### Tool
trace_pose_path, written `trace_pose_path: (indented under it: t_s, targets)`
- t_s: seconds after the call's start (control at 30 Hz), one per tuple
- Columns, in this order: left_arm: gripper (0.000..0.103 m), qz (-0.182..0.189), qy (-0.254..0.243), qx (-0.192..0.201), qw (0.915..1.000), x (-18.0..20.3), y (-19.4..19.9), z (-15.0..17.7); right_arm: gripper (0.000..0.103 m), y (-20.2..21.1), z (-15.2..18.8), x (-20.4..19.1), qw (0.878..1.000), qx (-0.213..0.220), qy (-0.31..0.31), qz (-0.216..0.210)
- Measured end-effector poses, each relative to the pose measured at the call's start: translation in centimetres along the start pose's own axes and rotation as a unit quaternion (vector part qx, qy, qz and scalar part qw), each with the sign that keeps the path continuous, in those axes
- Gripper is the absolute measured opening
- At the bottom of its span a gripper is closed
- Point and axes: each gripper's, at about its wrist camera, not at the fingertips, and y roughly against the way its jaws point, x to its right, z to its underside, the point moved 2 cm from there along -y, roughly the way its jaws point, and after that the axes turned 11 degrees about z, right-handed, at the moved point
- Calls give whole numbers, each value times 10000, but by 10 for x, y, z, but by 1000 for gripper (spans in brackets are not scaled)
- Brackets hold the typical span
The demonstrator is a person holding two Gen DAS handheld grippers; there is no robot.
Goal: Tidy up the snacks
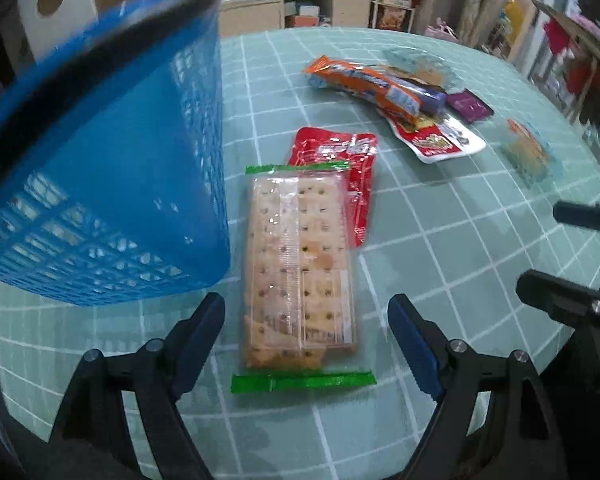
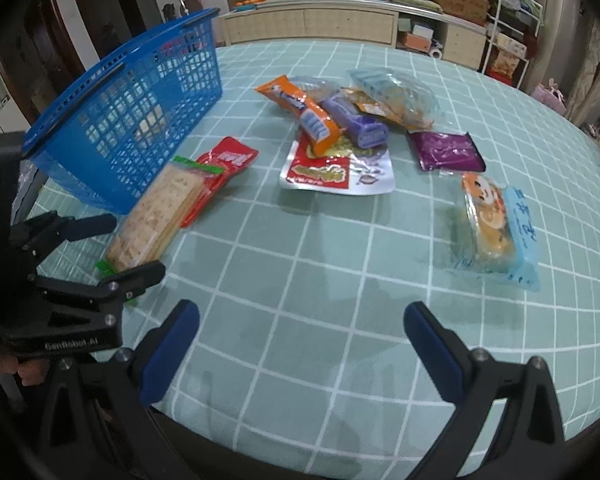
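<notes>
A clear cracker pack with green ends (image 1: pixel 298 268) lies on the table next to a blue mesh basket (image 1: pixel 112 168). My left gripper (image 1: pixel 306 336) is open, its fingers on either side of the pack's near end, not touching it. A red packet (image 1: pixel 348 172) lies half under the pack's far end. In the right wrist view the cracker pack (image 2: pixel 156 216), basket (image 2: pixel 132 108) and left gripper (image 2: pixel 120 248) sit at the left. My right gripper (image 2: pixel 302 344) is open and empty above bare tablecloth.
A pile of snacks lies mid-table: an orange pack (image 2: pixel 308 114), a purple roll (image 2: pixel 358 122), a red and white pouch (image 2: pixel 336 172), a purple packet (image 2: pixel 446 152). A blue cake pack (image 2: pixel 496 228) lies to the right. The teal checked tablecloth (image 2: pixel 300 280) covers the round table.
</notes>
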Motion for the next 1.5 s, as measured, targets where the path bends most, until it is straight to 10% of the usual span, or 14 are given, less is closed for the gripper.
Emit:
trace_pose_path:
  t_s: [0.37,0.87,1.5]
  targets:
    - [52,-145,188,-25,9997,2,-7,-4,103,-2,1,7,9999,-84,-99,-106]
    - [51,42,215,59,9997,50,13,12,103,14,1,49,9990,-8,-441,-14]
    - [51,161,-57,487,9987,84,4,-59,103,-23,-48,126,9972,-203,-661,301]
